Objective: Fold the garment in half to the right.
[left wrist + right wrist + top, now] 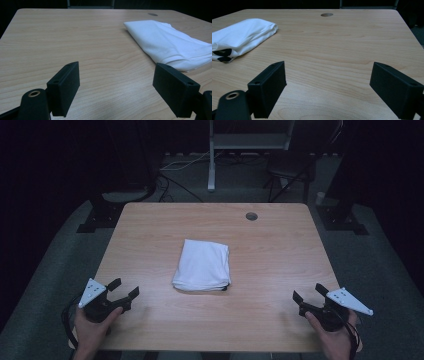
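You're holding the left gripper (123,290) over the desk's near left corner, jaws spread wide, gripping nothing. You're holding the right gripper (307,293) over the near right corner, jaws also spread wide and empty. The folded white cloth (203,265) is lying flat at the middle of the desk (280,245), a bit toward the near edge, well apart from both grippers and roughly between them. In the left gripper view the cloth (170,42) is sitting ahead and off to the right of the jaws, not touching them. In the right gripper view it (242,35) is sitting ahead and to the left, with a dark print peeking out at its folded edge.

The desk is light wood grain, with a round cable hole (251,216) near the far edge, right of centre. The room around is dim: grey floor, a white frame leg (212,165) and a dark chair (290,167) beyond the far edge, cables on the floor.
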Tool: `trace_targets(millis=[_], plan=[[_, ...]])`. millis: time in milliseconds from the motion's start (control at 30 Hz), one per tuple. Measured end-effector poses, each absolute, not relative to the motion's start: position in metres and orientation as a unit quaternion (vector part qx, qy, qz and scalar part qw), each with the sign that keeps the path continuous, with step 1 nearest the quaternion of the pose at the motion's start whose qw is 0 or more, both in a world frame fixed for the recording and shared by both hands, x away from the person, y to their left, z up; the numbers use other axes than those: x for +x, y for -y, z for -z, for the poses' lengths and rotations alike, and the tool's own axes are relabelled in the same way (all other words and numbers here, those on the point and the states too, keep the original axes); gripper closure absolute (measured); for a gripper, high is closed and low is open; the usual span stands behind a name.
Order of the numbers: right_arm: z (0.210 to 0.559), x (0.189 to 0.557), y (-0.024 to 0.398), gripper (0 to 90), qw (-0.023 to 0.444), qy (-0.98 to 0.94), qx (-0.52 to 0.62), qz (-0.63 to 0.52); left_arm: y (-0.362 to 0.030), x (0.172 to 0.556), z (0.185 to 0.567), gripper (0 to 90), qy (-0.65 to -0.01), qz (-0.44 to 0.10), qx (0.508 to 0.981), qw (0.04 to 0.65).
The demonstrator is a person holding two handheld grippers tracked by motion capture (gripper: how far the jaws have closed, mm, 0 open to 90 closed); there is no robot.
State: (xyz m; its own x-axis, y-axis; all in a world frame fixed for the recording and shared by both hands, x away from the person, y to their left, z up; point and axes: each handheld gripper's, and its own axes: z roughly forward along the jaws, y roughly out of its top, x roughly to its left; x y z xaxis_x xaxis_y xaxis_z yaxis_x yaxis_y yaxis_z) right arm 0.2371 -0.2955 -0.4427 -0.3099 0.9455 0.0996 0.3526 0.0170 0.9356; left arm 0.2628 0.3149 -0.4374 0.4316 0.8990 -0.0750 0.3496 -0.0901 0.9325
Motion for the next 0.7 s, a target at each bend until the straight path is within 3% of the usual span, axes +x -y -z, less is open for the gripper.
trace_targets(millis=[700], plan=[[0.4433,0.2354,0.2939,12.9,0.313,-0.647,0.494,-0.489,-0.3123,0.2581,0.4374,21.5,-0.455,-0.297,0.676,0.498]])
